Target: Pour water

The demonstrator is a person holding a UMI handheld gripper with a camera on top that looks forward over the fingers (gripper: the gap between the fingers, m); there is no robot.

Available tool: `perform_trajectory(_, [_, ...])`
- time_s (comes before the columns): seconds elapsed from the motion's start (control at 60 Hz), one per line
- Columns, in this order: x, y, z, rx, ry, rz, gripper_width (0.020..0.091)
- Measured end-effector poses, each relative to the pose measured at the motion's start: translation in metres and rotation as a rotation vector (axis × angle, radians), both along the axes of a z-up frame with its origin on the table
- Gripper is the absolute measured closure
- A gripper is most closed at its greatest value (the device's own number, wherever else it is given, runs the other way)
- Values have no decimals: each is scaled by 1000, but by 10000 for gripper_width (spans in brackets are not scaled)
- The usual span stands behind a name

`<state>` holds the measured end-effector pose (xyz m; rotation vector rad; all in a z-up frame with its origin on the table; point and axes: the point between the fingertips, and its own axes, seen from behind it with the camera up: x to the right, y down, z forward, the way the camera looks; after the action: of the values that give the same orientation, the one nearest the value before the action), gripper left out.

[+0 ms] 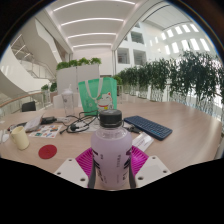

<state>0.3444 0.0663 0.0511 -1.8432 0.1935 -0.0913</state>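
A clear plastic water bottle [111, 150] with a white cap and a pale label stands upright between my fingers. My gripper [111, 163] is shut on the bottle, the magenta pads [84, 159] pressing its sides left and right. The bottle is held above a light wooden table [170, 122]. Beyond the bottle, further back on the table, stands a green cup [98, 94] with a printed pattern.
A dark keyboard [148, 126] lies to the right of the bottle. On the left are a red coaster [47, 151], a yellowish cup [21, 139], cables and small clutter [50, 124]. Potted plants [170, 75] line the back.
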Motion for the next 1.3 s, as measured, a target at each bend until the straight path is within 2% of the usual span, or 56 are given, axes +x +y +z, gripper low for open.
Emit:
perform_trajectory(0.067, [-2, 3, 1, -61, 52, -17, 672])
perform_trajectory(0.15, [-8, 11, 28, -56, 39, -25, 689])
perform_trajectory(0.2, [-8, 17, 62, -51, -25, -6, 690])
perform_trajectory(0.317, [-53, 49, 150, -3, -238, 57, 690])
perform_trajectory(0.367, [-85, 65, 175, 15, -378, 69, 689])
perform_trajectory(0.433, [-122, 79, 208, 10, -584, 128, 693])
perform_trajectory(0.583, [-231, 113, 197, -69, -1173, 275, 690])
perform_trajectory(0.683, [-287, 135, 152, -166, -1557, 356, 691])
perform_trajectory(0.767, [-311, 141, 121, -242, -1815, 439, 697])
perform_trajectory(0.817, [-320, 143, 110, -276, -1965, 462, 693])
perform_trajectory(0.833, [-322, 148, 112, -310, -2008, 517, 692])
perform_trajectory(0.933, [-328, 146, 95, -413, -2207, 592, 690])
perform_trajectory(1.033, [-335, 138, 95, -446, -2336, 627, 691])
perform_trajectory(1.183, [-338, 140, 87, -459, -2294, 650, 689])
perform_trajectory(1.25, [-347, 147, 95, -382, -2125, 619, 689])
perform_trajectory(1.3, [-353, 153, 114, -311, -1898, 537, 688])
